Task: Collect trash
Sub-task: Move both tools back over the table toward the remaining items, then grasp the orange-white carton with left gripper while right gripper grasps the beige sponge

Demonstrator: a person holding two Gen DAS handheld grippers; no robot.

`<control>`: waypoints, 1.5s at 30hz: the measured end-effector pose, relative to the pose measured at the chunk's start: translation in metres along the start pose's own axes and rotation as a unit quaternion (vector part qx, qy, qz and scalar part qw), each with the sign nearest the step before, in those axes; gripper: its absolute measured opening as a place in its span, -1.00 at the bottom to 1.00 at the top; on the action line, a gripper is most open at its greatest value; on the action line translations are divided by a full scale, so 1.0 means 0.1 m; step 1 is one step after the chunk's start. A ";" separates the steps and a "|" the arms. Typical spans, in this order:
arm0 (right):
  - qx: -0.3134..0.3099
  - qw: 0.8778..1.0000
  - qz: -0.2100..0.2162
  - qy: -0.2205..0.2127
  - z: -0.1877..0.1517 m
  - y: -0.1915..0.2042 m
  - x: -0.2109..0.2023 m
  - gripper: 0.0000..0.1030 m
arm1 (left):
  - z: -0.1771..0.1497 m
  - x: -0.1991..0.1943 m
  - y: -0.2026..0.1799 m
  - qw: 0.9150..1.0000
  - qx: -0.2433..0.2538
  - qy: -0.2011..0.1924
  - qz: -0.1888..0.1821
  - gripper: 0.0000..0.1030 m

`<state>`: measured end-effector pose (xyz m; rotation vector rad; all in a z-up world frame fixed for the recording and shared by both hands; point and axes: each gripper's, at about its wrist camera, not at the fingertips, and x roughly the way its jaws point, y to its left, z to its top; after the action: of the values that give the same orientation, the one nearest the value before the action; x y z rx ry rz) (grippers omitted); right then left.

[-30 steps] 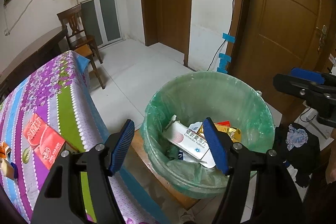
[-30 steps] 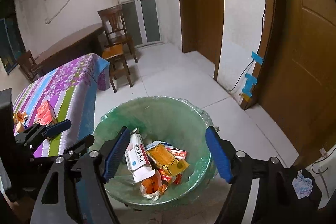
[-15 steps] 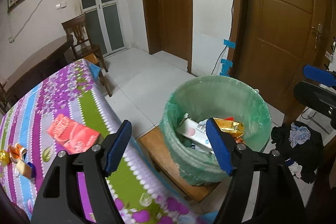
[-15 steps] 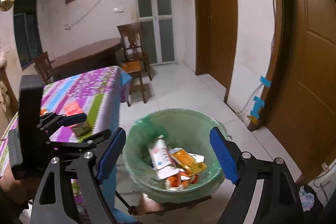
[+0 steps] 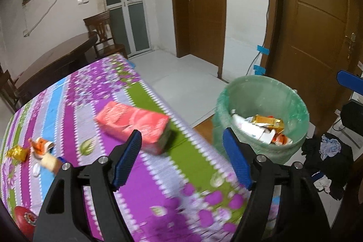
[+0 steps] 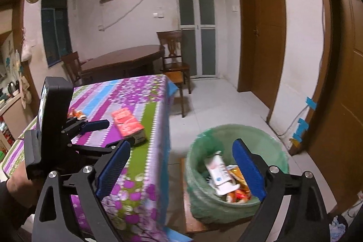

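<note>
Left wrist view shows my left hand-held gripper (image 5: 181, 158) with its jaws apart and nothing between them, aimed at the red carton (image 5: 133, 126) lying flat on the striped worktop (image 5: 199, 165) near its edge. Further left on the cloth sit smaller scraps: a gold wrapper (image 5: 17, 152) and an orange-and-white wrapper (image 5: 42, 146). The green-lined bin (image 5: 261, 115) stands on the floor just beside the worktop and already holds cartons and wrappers. In the right wrist view my right hand-held gripper (image 6: 181, 169) is opening wide, with nothing between its pads, hanging above the gap between worktop and bin. My worry is the carton: it looks broad and light, so if I close on it off-centre or from a shallow angle, I judge it could skid toward the edge and drop to the floor. The small wrappers could easily slip flat under the pads too.
</note>
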<state>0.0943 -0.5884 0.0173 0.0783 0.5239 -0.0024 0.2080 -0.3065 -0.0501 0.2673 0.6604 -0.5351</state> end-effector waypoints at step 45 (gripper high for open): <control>-0.227 0.934 0.207 0.181 0.20 3.17 2.78 0.66 | -0.30 0.83 3.46 0.952 -0.171 0.250 0.049 0.39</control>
<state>0.3527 -0.2686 -0.0806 -0.2706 0.8575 0.5537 0.4380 -0.0387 -0.1029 0.1044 1.2110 -0.2457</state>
